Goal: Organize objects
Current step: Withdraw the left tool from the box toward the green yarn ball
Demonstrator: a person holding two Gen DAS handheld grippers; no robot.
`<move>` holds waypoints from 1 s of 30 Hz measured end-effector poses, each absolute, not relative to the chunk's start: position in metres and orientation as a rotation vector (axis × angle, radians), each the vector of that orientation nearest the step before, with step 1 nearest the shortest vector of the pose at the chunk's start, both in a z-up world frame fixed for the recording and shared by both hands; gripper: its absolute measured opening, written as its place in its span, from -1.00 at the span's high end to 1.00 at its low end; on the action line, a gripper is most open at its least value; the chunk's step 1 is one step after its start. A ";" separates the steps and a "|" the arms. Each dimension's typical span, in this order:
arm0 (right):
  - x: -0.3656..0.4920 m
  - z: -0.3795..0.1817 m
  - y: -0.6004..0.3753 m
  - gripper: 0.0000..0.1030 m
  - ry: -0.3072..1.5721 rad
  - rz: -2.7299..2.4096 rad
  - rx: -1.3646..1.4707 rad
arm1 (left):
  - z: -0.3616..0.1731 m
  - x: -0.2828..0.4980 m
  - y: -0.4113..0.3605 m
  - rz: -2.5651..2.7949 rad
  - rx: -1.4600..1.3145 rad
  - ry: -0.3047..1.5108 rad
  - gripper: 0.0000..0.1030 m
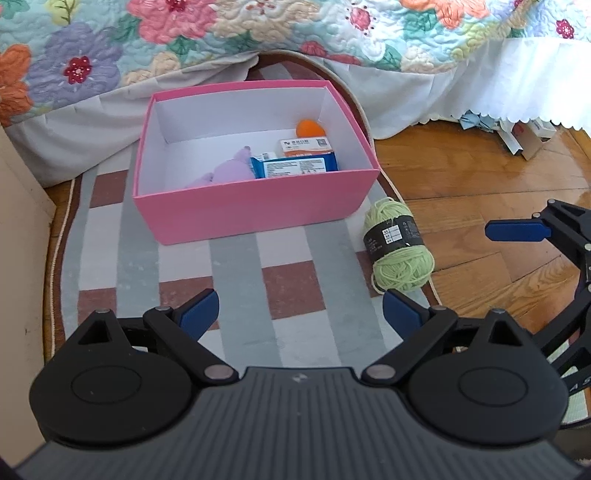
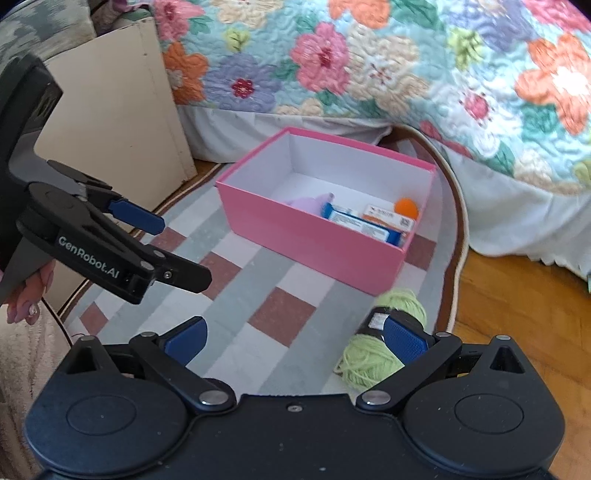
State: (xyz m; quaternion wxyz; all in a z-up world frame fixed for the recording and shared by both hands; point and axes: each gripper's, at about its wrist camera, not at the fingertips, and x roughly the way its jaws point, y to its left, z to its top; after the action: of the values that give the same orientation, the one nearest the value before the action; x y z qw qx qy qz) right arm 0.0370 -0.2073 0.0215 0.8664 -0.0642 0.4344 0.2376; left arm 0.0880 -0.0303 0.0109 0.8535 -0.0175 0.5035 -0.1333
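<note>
A pink box (image 1: 255, 206) with a white inside stands on a checked rug; it also shows in the right wrist view (image 2: 314, 243). In it lie a purple soft toy (image 1: 229, 170), a blue-and-white carton (image 1: 295, 166), an orange-and-white carton (image 1: 304, 144) and an orange ball (image 1: 309, 128). A green yarn ball (image 1: 400, 245) with a black label lies on the rug's right edge, beside the box. My left gripper (image 1: 300, 314) is open and empty, above the rug in front of the box. My right gripper (image 2: 295, 339) is open and empty, its right finger just in front of the yarn (image 2: 369, 358).
A bed with a floral quilt (image 1: 221, 33) and white skirt runs behind the box. A beige cabinet (image 2: 122, 110) stands at the left. Wooden floor (image 1: 480, 173) lies right of the rug, with paper clutter (image 1: 517, 133) under the bed edge.
</note>
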 end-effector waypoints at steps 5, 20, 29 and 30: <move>0.034 0.012 -0.213 -1.00 0.871 0.466 -0.170 | 0.000 0.092 -0.036 -0.286 -0.066 1.055 -0.87; 0.037 -0.030 -0.223 -1.00 0.757 0.417 -0.150 | -0.033 0.098 -0.041 -0.305 -0.261 0.985 -0.87; 0.036 -0.065 -0.209 -1.00 0.791 0.381 -0.324 | -0.072 0.106 -0.046 -0.373 -0.362 1.010 -0.87; 0.037 -0.066 -0.210 -1.00 0.785 0.377 -0.317 | -0.076 0.107 -0.046 -0.382 -0.381 1.017 -0.87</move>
State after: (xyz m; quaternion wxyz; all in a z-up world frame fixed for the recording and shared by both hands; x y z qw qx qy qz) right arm 0.0368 -0.2102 -0.0658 0.8946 -0.1528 0.3785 0.1819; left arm 0.1073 -0.0457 -0.0763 0.8389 -0.1803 0.4808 -0.1805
